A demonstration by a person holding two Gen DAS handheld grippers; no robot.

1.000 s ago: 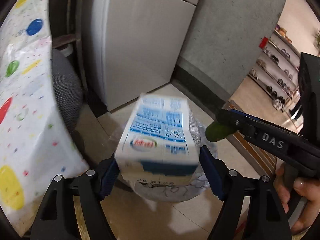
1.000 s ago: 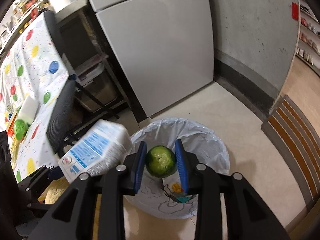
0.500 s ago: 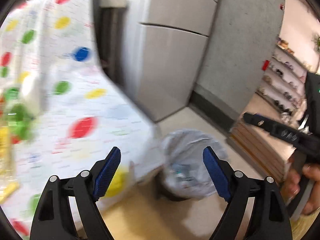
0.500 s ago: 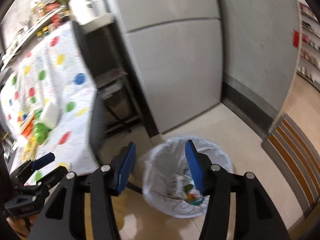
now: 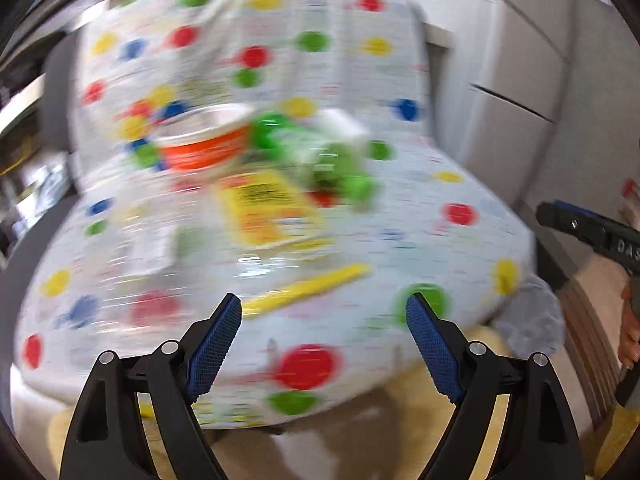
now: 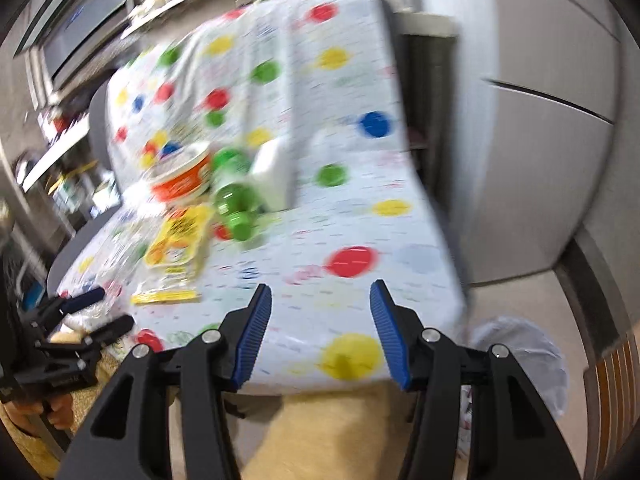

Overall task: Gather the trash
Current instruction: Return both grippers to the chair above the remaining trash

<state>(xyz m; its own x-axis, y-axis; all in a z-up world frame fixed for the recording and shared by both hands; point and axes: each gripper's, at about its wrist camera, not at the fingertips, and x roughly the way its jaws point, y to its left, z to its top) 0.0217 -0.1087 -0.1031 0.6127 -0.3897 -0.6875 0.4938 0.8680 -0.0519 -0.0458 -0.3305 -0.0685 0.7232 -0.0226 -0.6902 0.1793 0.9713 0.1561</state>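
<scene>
The left gripper [image 5: 324,340] stands with its 2 blue pads spread wide and nothing between them, angled down at the near edge of a table draped in a white cloth with coloured dots [image 5: 460,184]. The right gripper [image 6: 318,334] is also empty; its jaws have just been opening, and the blue pads stand apart over the same cloth edge.

Just ahead of the left gripper lies a long yellow strip [image 5: 308,290], too blurred to name. Farther ahead of both grippers the trash sits in a cluster on the cloth: a yellow snack wrapper [image 6: 178,240], a green plastic bottle [image 6: 234,200] on its side, a white carton [image 6: 274,178] touching the bottle, and beyond them an orange-and-white instant noodle bowl [image 6: 182,178].

Below and to the right of the right gripper, past the table corner, a bin lined with a white bag [image 6: 524,360] stands on the floor. Behind it rises a pale grey refrigerator [image 6: 540,140]. At the far left of the right wrist view the left gripper appears again, held in a hand [image 6: 60,412].
</scene>
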